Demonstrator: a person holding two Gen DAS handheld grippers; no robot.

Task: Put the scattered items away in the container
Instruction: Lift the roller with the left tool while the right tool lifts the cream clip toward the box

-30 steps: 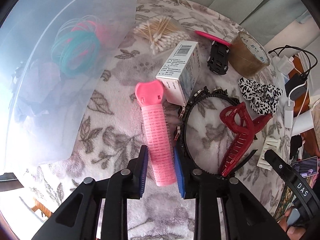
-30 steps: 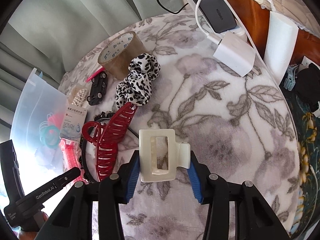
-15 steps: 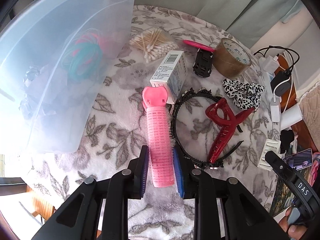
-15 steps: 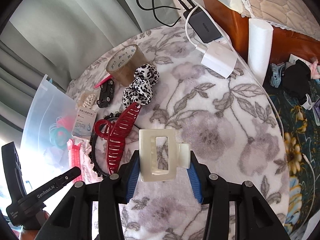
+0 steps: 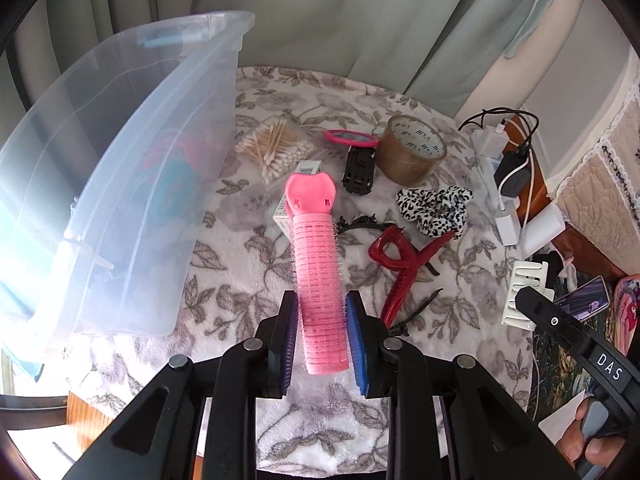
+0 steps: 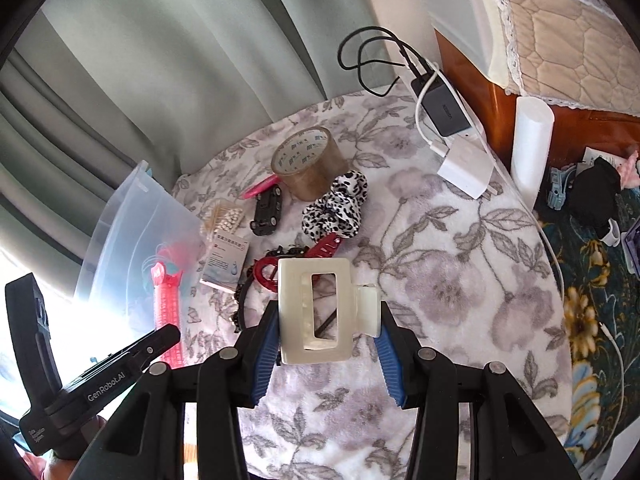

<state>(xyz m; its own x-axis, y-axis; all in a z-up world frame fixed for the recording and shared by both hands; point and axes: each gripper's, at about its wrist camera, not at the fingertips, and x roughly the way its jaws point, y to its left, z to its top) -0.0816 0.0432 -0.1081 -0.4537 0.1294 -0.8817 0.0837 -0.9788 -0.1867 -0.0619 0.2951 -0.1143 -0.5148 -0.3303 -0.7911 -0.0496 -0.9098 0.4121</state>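
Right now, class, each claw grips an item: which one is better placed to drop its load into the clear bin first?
Left. The left claw holds the pink roller right beside the clear bin; the right claw, with the cream clip, sits farther off.

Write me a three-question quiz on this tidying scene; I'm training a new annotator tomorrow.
1. True or false: the left gripper holds the pink cylindrical hair roller clear of the floral tablecloth.
2. What does the right gripper hold?
A. red claw clip
B. cream rectangular claw clip
C. brown tape roll
3. Fill in: the clear plastic storage bin already holds coloured ____.

Key
1. True.
2. B, the cream rectangular claw clip; the red claw clip and the brown tape roll lie on the cloth.
3. Hair ties.
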